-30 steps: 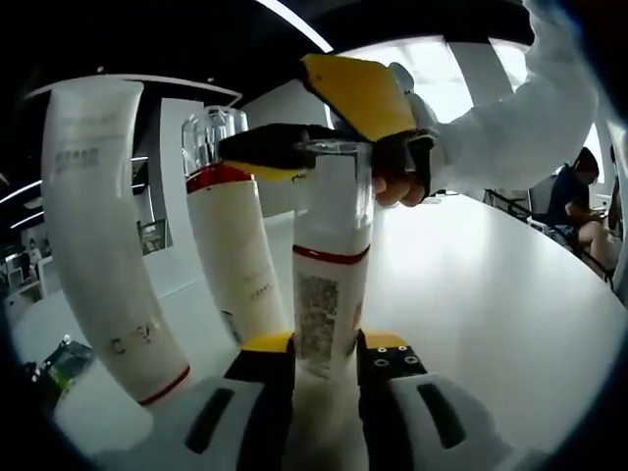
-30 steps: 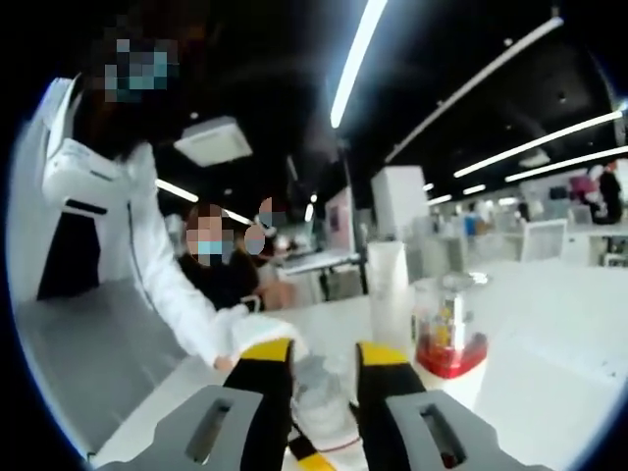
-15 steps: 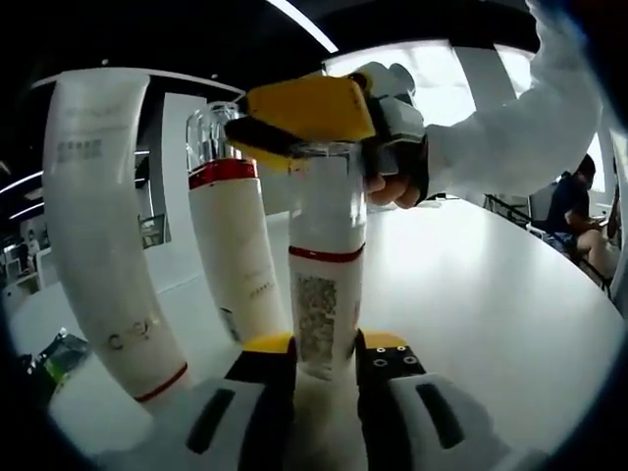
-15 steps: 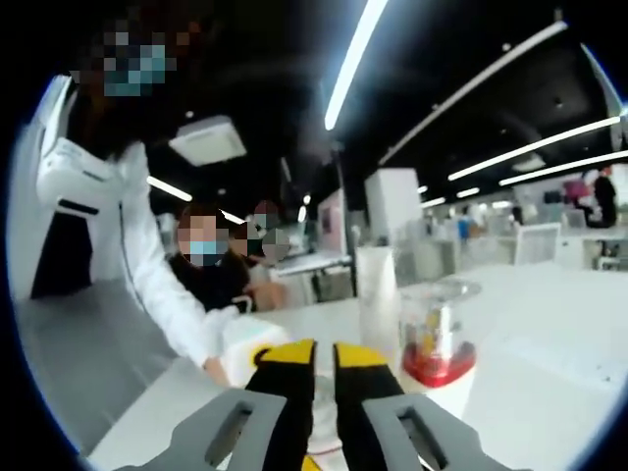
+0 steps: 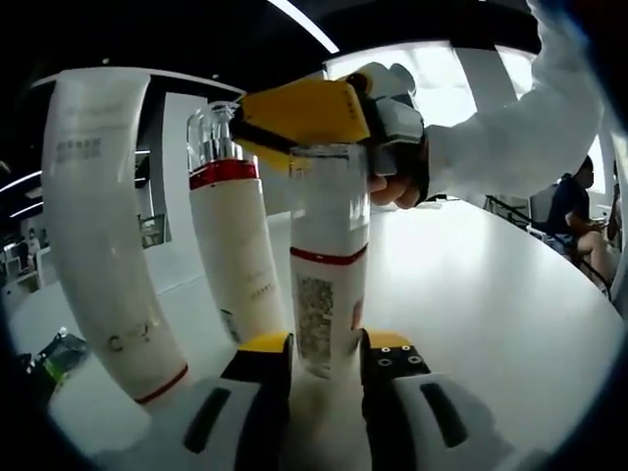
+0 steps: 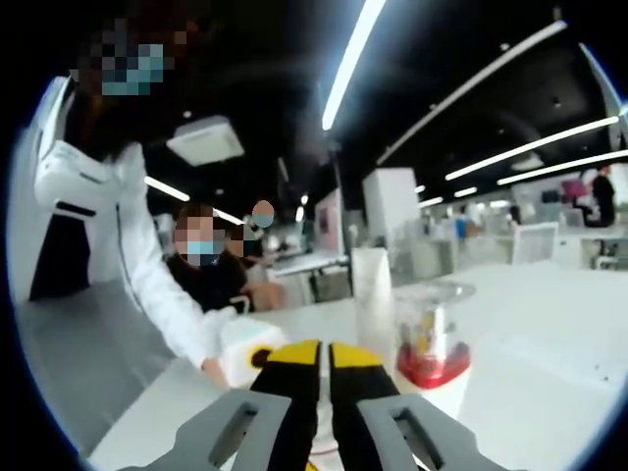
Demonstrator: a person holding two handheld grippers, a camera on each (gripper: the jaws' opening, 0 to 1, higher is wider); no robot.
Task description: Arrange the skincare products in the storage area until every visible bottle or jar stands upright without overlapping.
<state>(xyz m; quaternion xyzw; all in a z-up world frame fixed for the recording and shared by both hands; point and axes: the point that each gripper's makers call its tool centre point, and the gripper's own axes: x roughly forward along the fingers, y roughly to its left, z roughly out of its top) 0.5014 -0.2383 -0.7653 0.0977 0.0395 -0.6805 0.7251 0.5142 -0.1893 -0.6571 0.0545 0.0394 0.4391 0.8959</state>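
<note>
- Left gripper view: the left gripper (image 5: 327, 345) has its yellow-tipped jaws on either side of the base of a white bottle with a clear cap (image 5: 329, 257), which stands upright on the white table (image 5: 491, 294). The jaws sat close against the bottle a second ago; now they look slightly more apart, and I cannot tell whether they touch it.
- Same view: the right gripper (image 5: 294, 123) reaches in at the cap of that bottle. A second ago its dark and yellow jaws were spread around the cap; now they are drawn together at its top edge.
- Same view: just left of the held bottle stands a second white bottle (image 5: 234, 245) with a red band and clear cap, close but apart. Further left a tall white tube (image 5: 103, 235) stands, near the edge of the picture. To the right the table lies open as far as its curved far edge, where a seated person (image 5: 579, 201) is.
- Right gripper view: the right gripper (image 6: 324, 378) has its jaws pressed nearly together, where a second ago a clear cap showed in a wide gap between them. What they pinch is hidden. The red-banded bottle (image 6: 432, 348) stands just right of them, the tube (image 6: 373, 294) behind it. A white sleeve (image 6: 162, 285) comes in from the left.
</note>
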